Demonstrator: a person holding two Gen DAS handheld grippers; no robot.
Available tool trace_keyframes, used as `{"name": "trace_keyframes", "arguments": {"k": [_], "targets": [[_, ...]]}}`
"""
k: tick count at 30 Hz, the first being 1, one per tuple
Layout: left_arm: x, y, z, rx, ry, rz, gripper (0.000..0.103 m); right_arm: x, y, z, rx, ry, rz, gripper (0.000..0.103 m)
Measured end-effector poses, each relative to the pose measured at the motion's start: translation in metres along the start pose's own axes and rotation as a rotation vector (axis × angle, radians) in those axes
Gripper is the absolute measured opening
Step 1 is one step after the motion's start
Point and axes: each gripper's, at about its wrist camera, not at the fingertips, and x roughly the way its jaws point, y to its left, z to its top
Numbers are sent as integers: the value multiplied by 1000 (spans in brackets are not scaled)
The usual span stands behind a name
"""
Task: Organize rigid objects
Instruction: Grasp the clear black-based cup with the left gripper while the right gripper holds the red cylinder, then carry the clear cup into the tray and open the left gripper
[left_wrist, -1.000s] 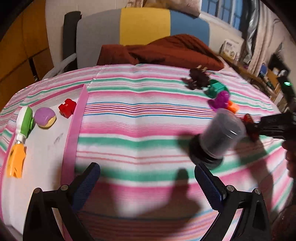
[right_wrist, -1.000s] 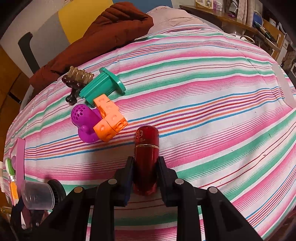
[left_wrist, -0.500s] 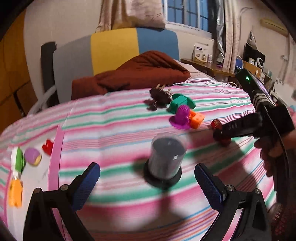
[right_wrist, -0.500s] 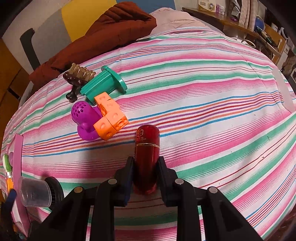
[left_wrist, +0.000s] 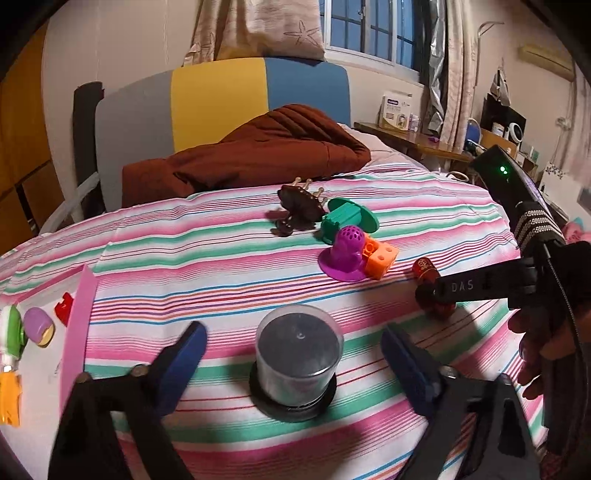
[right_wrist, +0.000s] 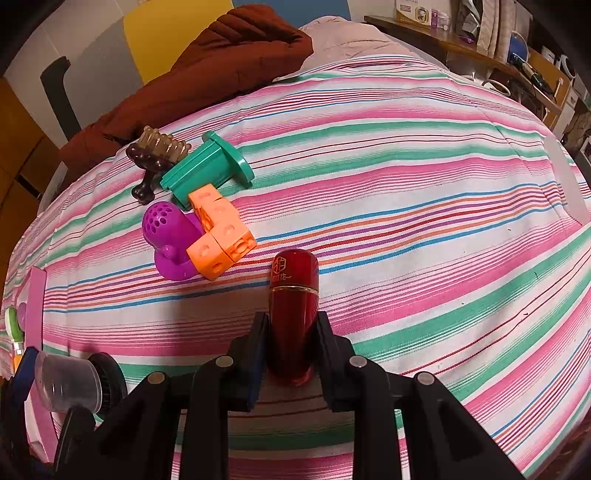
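My right gripper (right_wrist: 290, 334) clamps a glossy red bottle (right_wrist: 293, 302); my left gripper (left_wrist: 291, 354) (jaws spread wide) flanks a clear lidded tub (left_wrist: 298, 349).

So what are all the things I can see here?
Bottle: one, dark red, lying on the striped cloth, held by the right gripper.
Clear cup on black base: one, between the left gripper's open jaws.
Orange cubes: one joined piece, beside the purple toy.
Purple toy: one, holed dome.
Green stand: one, on its side.
Brown comb: one, far end.
Pink tray: one, left, holding small toys.
Brown blanket: one, behind.
Left gripper: black, blue pads.
Right gripper: black.
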Motion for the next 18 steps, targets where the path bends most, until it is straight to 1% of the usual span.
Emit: {"name": "trace_keyframes", "arguments": {"k": [1, 3, 4, 6, 9, 14, 18], "targets": [[2, -1, 0, 10, 5, -4, 77, -1, 1, -1, 0, 0, -1, 24], [7, -2, 0, 25, 27, -6, 60, 0, 1, -1, 1, 1, -2, 24], [9, -2, 0, 25, 36, -17, 56, 0, 1, -1, -1, 1, -2, 24], [11, -1, -1, 13, 42, -34, 45, 2, 6, -1, -3, 1, -6, 24], [9, 4, -4, -5, 29, -49, 44, 5, 5, 1, -7, 2, -7, 24], [5, 4, -9, 21, 12, -51, 44, 4, 6, 0, -18, 0, -13, 24], [-3, 8, -14, 3, 7, -66, 43, 5, 4, 1, -20, -1, -12, 24]]}}
